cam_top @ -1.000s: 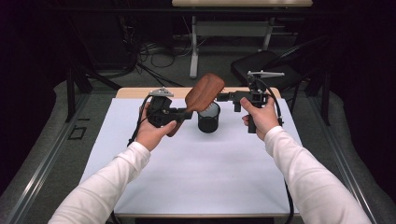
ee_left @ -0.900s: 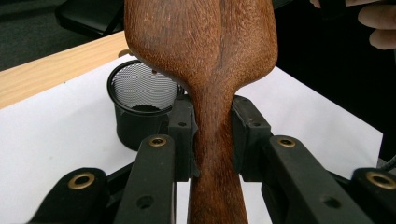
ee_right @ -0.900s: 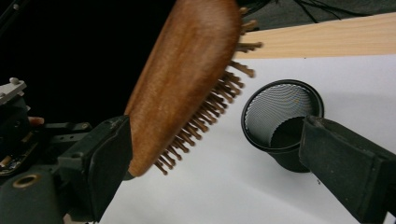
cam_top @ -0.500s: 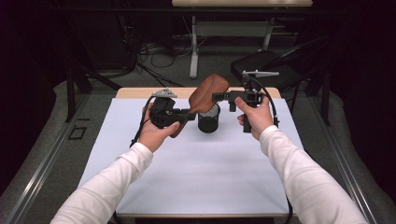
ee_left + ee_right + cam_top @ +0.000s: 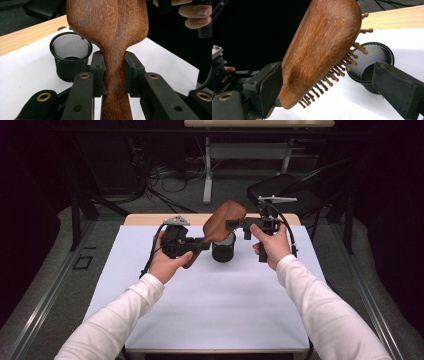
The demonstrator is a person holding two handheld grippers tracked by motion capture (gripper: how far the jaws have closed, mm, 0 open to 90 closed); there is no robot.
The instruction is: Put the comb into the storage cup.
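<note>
Nearest us, two white sleeves come in from the bottom of the high view, each hand holding a gripper above the white table cover (image 5: pixel 210 310).

Left gripper (image 5: pixel 197 245): we see its two black jaws closed tight on the narrow neck of a wooden hairbrush (image 5: pixel 110 32), one jaw pressed to each side in the left gripper view. The left hand (image 5: pixel 167 262) holds it over the middle of the table.

Hairbrush: lifted off the table, tilted, with its wide head rising toward the far right. The smooth brown back faces up; the wooden pins (image 5: pixel 329 81) point down and sideways.

Right gripper (image 5: pixel 235 225): held by the right hand (image 5: pixel 272 245) at the head of the brush. In the right gripper view we find the jaws spread apart, one on each side of the head; whether either touches the wood we cannot tell for sure.

Black mesh cup (image 5: pixel 223 250): upright on the white cover, just below and behind the brush head.

Farther off: the bare wooden table edge (image 5: pixel 145 219), then a dark floor with cables and a black chair (image 5: pixel 280 190).
</note>
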